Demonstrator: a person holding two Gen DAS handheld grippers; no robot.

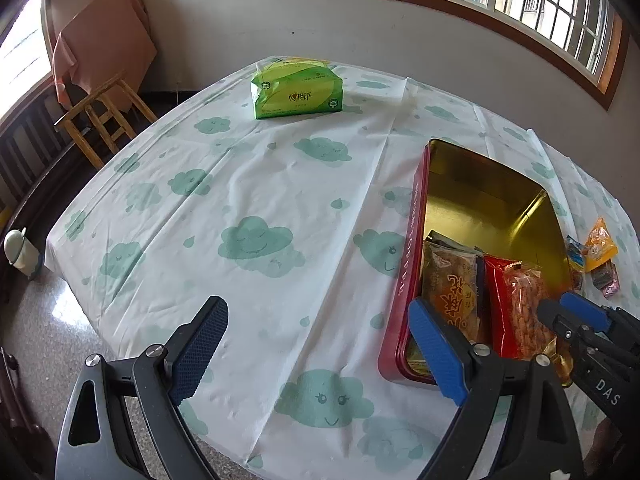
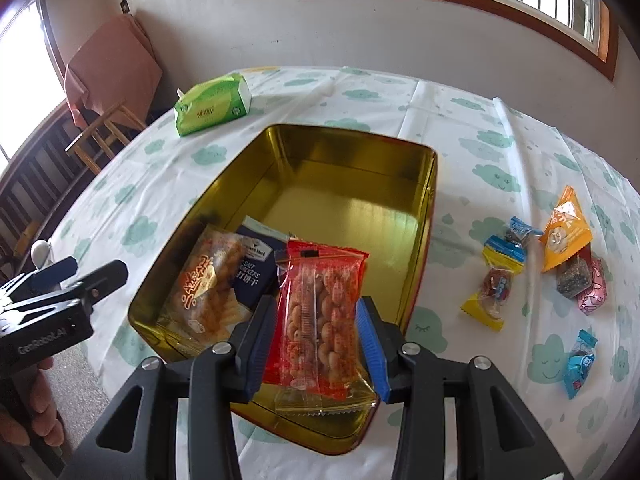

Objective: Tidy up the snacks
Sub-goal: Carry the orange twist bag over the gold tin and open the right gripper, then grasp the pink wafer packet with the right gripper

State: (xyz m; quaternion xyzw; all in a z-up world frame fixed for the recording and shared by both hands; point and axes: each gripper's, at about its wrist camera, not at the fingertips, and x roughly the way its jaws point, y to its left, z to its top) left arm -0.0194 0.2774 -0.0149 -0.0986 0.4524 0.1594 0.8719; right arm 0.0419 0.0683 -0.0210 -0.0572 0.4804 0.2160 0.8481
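Note:
A red tin with a gold inside (image 2: 400, 168) (image 1: 416, 208) stands on the table. It holds a clear cracker pack (image 2: 200, 284) (image 1: 452, 284) and a dark blue cracker pack (image 2: 252, 268). My right gripper (image 2: 316, 344) is shut on a red-and-clear peanut packet (image 2: 320, 312) (image 1: 520, 304), held over the tin's near end. My left gripper (image 1: 320, 348) is open and empty, left of the tin. Loose snacks lie right of the tin: an orange triangular pack (image 2: 564, 232) (image 1: 600, 244), yellow-and-blue candies (image 2: 496, 280), a blue candy (image 2: 580, 364), a pink one (image 2: 594, 292).
A green tissue pack (image 1: 296, 88) (image 2: 212, 108) sits at the table's far side. The cloud-print tablecloth (image 1: 240, 184) covers the table. A wooden stool (image 1: 100, 120) and a draped chair stand beyond the left edge. A white bin (image 1: 18, 252) is on the floor.

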